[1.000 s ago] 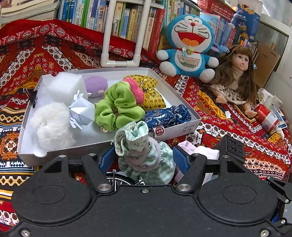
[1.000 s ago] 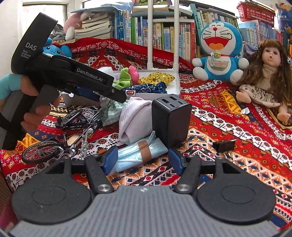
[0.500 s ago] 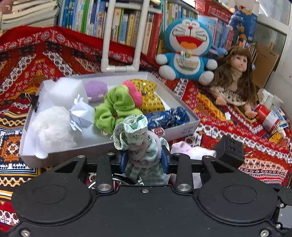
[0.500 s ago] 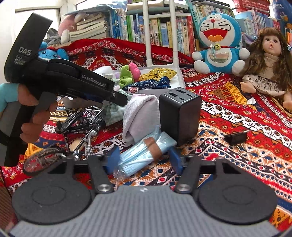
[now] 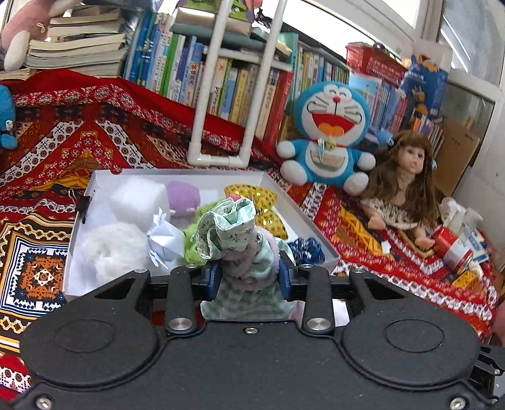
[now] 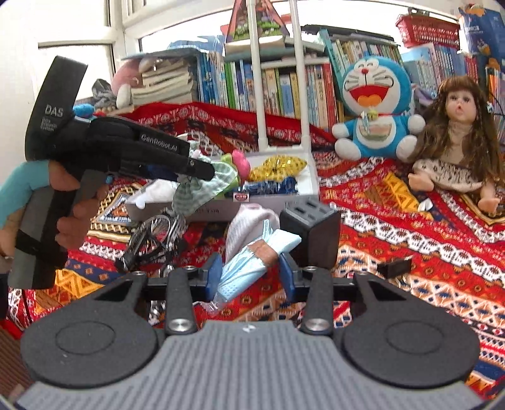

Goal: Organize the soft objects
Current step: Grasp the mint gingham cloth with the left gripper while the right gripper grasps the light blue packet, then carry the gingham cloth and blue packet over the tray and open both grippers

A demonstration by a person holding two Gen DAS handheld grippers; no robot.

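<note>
- The patterned cloth [image 5: 104, 138] covered the table under everything.
- The white box [image 5: 303, 217] sat on it, already holding scrunchies and fluffy white balls [image 5: 110, 249].
- The left gripper [image 5: 249, 277] was clamped on a green checked cloth bundle [image 5: 240, 239], held clear of the cloth, in front of the box.
- The right gripper [image 6: 251, 274] was closing on a pale blue mask roll [image 6: 249, 265], apparently lifted, beside a black charger [image 6: 311, 233].

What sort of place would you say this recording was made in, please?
Probably a home room or playroom: rows of books line the back, a blue cat plush and a doll sit on a red patterned cloth, beside a window.
</note>
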